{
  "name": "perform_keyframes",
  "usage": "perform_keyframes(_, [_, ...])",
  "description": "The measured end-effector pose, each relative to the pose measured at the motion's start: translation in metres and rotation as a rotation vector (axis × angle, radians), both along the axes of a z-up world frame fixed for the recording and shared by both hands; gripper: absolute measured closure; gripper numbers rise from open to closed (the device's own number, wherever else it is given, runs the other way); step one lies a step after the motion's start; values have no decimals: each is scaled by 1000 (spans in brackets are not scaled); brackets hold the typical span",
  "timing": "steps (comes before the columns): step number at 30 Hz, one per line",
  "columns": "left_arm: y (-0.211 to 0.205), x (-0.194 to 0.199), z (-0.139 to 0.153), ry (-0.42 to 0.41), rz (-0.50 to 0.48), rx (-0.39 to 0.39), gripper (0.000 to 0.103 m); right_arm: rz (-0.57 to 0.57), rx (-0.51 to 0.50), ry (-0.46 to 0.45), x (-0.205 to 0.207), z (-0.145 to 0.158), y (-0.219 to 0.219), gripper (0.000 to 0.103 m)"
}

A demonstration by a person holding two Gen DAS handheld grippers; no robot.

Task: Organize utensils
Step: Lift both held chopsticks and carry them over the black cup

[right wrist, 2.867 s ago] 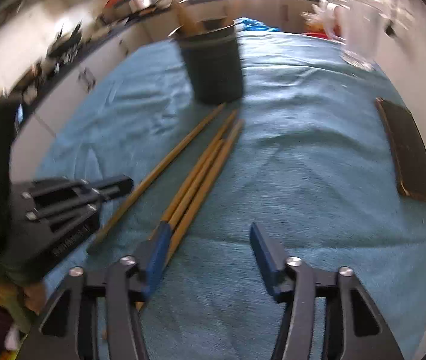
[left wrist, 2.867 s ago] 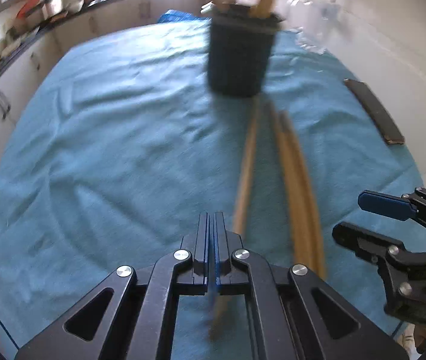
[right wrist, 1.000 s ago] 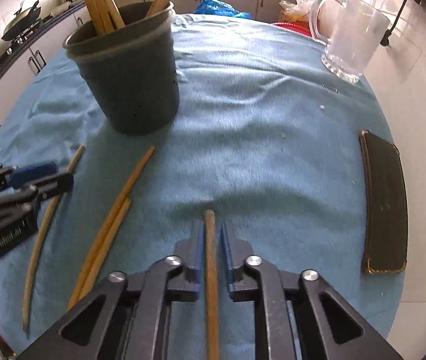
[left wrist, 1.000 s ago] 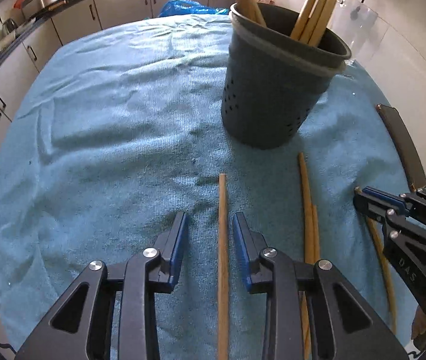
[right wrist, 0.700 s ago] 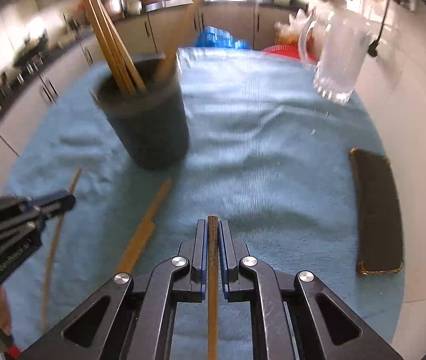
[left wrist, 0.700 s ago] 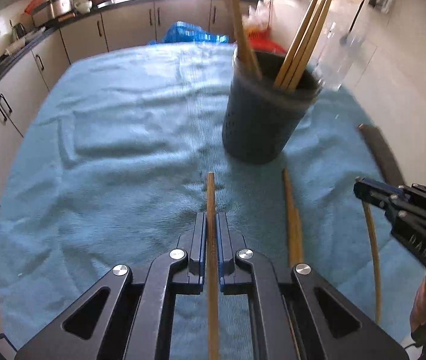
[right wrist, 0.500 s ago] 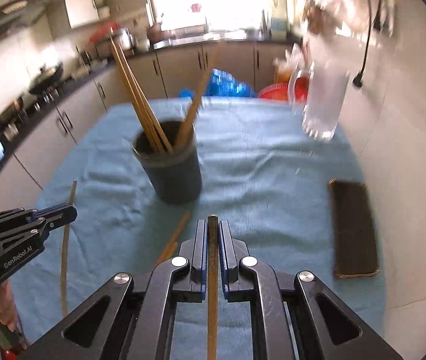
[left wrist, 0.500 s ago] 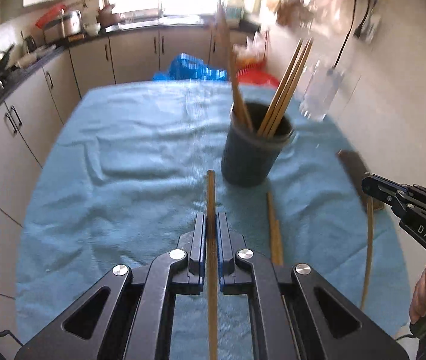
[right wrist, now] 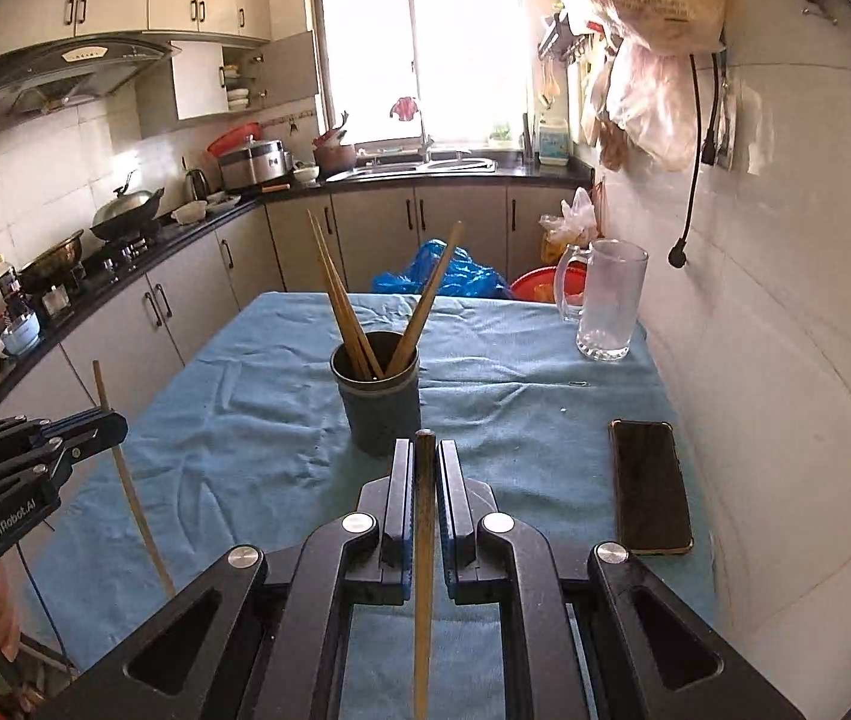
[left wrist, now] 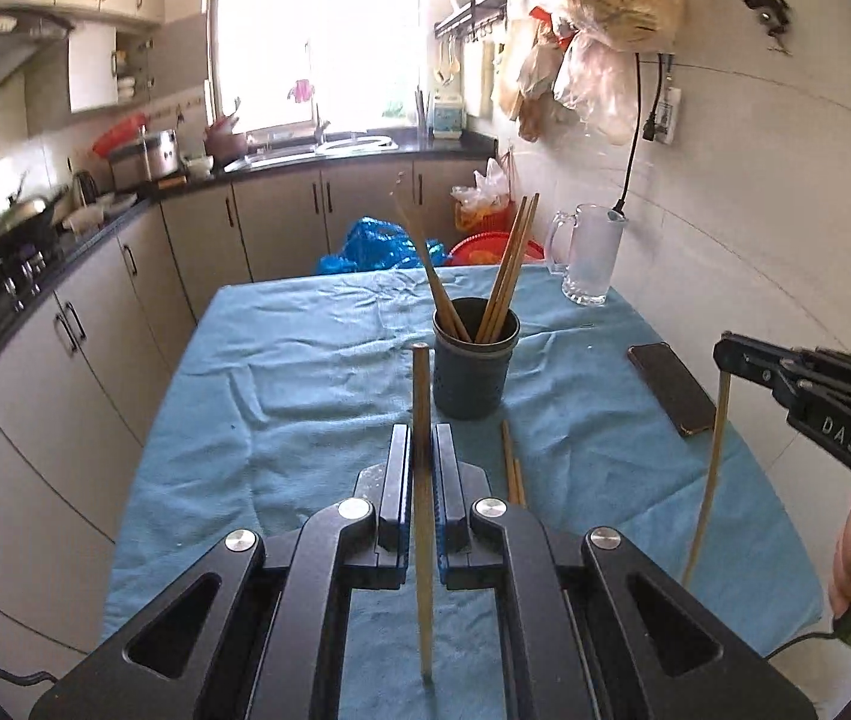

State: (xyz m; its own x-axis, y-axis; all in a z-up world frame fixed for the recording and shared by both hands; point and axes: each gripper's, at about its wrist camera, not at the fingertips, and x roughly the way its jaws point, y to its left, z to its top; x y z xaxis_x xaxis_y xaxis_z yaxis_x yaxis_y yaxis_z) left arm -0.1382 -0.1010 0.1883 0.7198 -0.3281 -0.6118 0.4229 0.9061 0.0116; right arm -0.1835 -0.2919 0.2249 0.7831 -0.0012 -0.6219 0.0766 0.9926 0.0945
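Nearest, the left tool (left wrist: 422, 468) pinches a long wooden chopstick (left wrist: 422, 516), and the right tool (right wrist: 424, 480) clamps another light wooden chopstick (right wrist: 423, 570); both sticks are lifted clear of the blue-towelled desk (left wrist: 305, 384). Two loose wooden chopsticks (left wrist: 512, 462) lie on the towel just before the dark round utensil holder (left wrist: 473, 366), where several more stand. Beyond it stands a clear glass mug (right wrist: 608, 306); right of the holder lies a black phone (right wrist: 650, 486).
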Motion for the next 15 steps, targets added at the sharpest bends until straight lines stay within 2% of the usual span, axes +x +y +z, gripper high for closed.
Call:
perform_keyframes(3, [2,-8,4,-20,1,0,97,0,3,-15,-8,5,1,95])
perform_keyframes(15, [5,-14,23,-10,-31,-60,97,-2,11,-78,-23,28,2,95])
